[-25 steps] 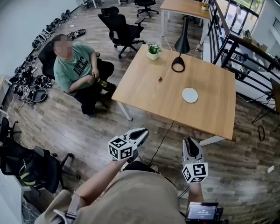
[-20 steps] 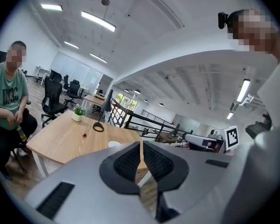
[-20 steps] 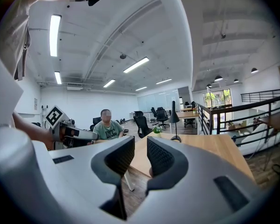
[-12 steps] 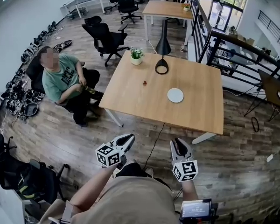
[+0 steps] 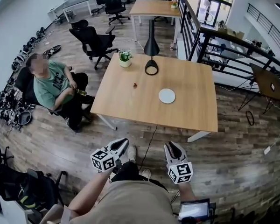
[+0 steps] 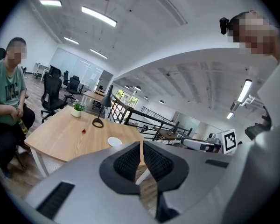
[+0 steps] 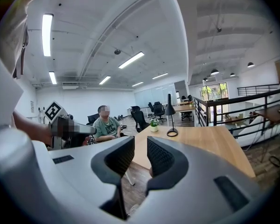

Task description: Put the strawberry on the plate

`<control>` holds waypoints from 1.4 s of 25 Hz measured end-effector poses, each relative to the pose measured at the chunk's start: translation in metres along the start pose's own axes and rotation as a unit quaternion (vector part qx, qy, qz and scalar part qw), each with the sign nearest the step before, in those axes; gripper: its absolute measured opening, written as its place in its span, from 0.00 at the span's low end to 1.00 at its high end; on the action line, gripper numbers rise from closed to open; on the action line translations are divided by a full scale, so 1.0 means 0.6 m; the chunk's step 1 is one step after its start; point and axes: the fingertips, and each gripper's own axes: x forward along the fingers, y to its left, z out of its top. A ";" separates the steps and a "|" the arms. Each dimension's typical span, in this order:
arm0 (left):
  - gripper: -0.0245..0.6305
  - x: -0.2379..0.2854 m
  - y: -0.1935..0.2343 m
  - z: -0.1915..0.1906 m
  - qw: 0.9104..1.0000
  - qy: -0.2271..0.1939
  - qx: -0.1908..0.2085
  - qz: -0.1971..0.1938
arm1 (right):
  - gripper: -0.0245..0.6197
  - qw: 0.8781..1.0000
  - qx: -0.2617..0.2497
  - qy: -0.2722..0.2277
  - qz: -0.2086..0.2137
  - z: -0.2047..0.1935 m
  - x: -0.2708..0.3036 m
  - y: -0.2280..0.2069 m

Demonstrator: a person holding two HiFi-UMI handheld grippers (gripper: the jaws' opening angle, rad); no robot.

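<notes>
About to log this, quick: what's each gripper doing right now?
Left gripper: closed, holding nothing.
Right gripper: closed, holding nothing.

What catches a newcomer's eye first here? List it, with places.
A big wooden table fills the middle, carrying a white plate, a tiny red strawberry left of it, and a black lamp and potted plant at the far edge. A person in a green shirt sits left of the table.

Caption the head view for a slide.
Left gripper and right gripper held short of a table bearing a strawberry, plate, lamp and plant.
</notes>
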 end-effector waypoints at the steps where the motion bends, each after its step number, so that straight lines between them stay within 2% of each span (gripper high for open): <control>1: 0.05 0.005 0.006 -0.001 1.000 0.002 -0.002 -0.002 | 0.14 1.000 0.000 0.002 -0.002 -0.001 0.005 -0.003; 13: 0.05 0.105 0.090 0.078 1.000 0.007 -0.008 -0.029 | 0.14 0.999 0.011 0.016 -0.029 0.034 0.114 -0.057; 25: 0.05 0.188 0.225 0.168 0.998 0.016 -0.009 -0.059 | 0.15 0.999 -0.004 0.017 -0.043 0.106 0.279 -0.076; 35: 0.05 0.226 0.332 0.205 0.996 0.021 -0.012 -0.089 | 0.15 0.997 -0.016 0.019 -0.077 0.146 0.371 -0.082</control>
